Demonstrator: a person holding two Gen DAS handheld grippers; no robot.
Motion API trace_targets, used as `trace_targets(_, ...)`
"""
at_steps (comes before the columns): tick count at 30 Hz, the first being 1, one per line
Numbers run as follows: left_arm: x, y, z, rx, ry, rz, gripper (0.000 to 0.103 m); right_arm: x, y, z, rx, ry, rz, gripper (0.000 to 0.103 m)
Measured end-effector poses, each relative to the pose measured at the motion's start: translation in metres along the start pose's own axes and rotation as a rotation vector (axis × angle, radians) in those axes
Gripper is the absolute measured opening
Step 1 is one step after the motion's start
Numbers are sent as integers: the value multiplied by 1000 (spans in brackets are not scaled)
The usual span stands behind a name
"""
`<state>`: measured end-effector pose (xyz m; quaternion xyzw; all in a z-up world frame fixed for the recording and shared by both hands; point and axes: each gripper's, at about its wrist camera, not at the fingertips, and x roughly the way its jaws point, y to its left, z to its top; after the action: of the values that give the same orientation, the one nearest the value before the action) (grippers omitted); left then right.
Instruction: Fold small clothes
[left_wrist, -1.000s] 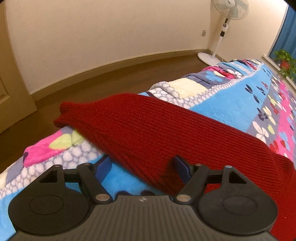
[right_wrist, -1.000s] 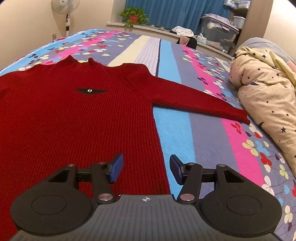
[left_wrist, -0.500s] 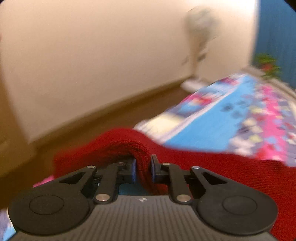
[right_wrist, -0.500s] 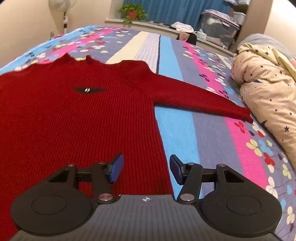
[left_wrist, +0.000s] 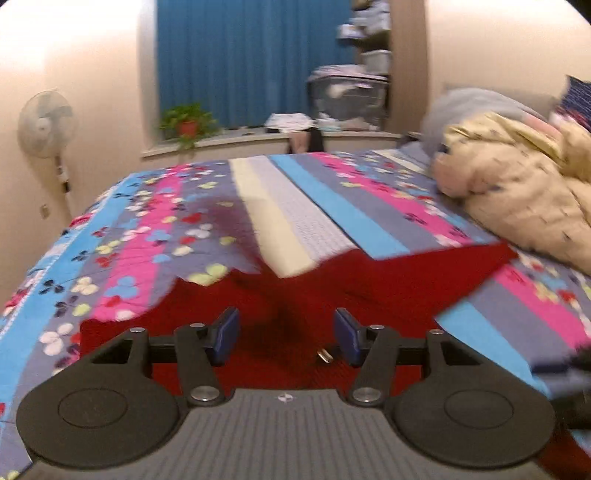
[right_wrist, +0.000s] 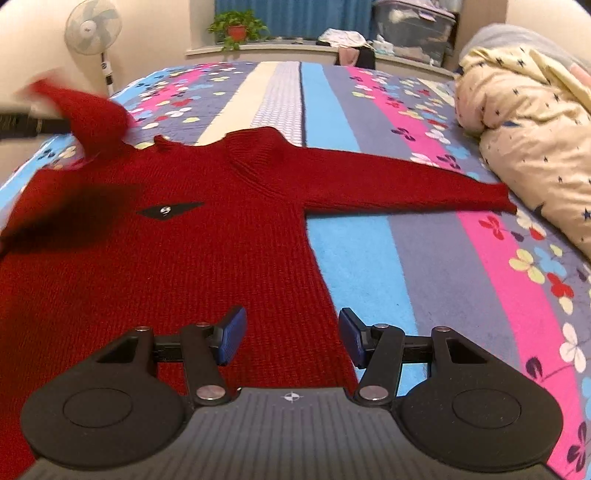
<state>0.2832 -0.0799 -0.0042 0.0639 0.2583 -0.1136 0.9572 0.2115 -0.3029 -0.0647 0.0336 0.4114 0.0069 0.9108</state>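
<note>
A red knit sweater (right_wrist: 177, 266) lies flat on the bed, chest up, with a small black logo patch (right_wrist: 168, 210). Its right sleeve (right_wrist: 406, 184) stretches out toward the duvet. Its left sleeve (right_wrist: 96, 118) is lifted in the air at the far left, blurred, beside a dark gripper part at the frame edge. My right gripper (right_wrist: 288, 336) is open just above the sweater's right side edge. In the left wrist view my left gripper (left_wrist: 286, 336) is open and empty over the sweater (left_wrist: 369, 288).
The bed has a striped floral blanket (right_wrist: 369, 258). A cream star-print duvet (right_wrist: 528, 122) is heaped at the right. A standing fan (right_wrist: 92, 33), a potted plant (right_wrist: 236, 29) and storage boxes (right_wrist: 410, 26) stand beyond the bed's far edge.
The left gripper shut on the left sleeve, swung it up and over toward the body, and now shows open. The right gripper moved slightly forward along the sweater's side.
</note>
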Motion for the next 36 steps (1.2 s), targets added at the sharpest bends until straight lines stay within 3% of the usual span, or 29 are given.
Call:
trace_targets(2,-6,10,-25,-18,49,-5,62,-1,-8,2,39,1,6,57)
trace_targets(7,-27,64,-92,-27,207,135,62,0,-19,11,118,-16,38,57)
trace_targets(11,-73,113,-111,-46,250,191,62,4,-19,14,148,-15,72,56)
trace_targets(13,-96,129,-115,-47,250,201,62,4,-20,14,156,-12,85,46)
trace_targets(15,-120,135,-113,-39,242,199,62,5,-22,14,170,-9,94,42)
trace_targets(20,-171,126,-117,103,178,177,64,3,-30,12,225,2,87,42)
trace_targets(22,-174,127,-126,120,134,183,66,0,-34,12,247,-3,89,42)
trace_targets(25,-161,133,-130,53,159,241,66,-3,-39,11,261,-15,82,43)
trace_targets(29,-159,146,-120,-21,113,298,66,-5,-44,9,271,-26,75,43)
trace_targets(33,-151,158,-118,-92,147,322,66,-4,-53,12,271,-45,58,43)
trace_targets(36,-147,163,-116,-90,158,337,66,1,-62,16,296,-56,45,43)
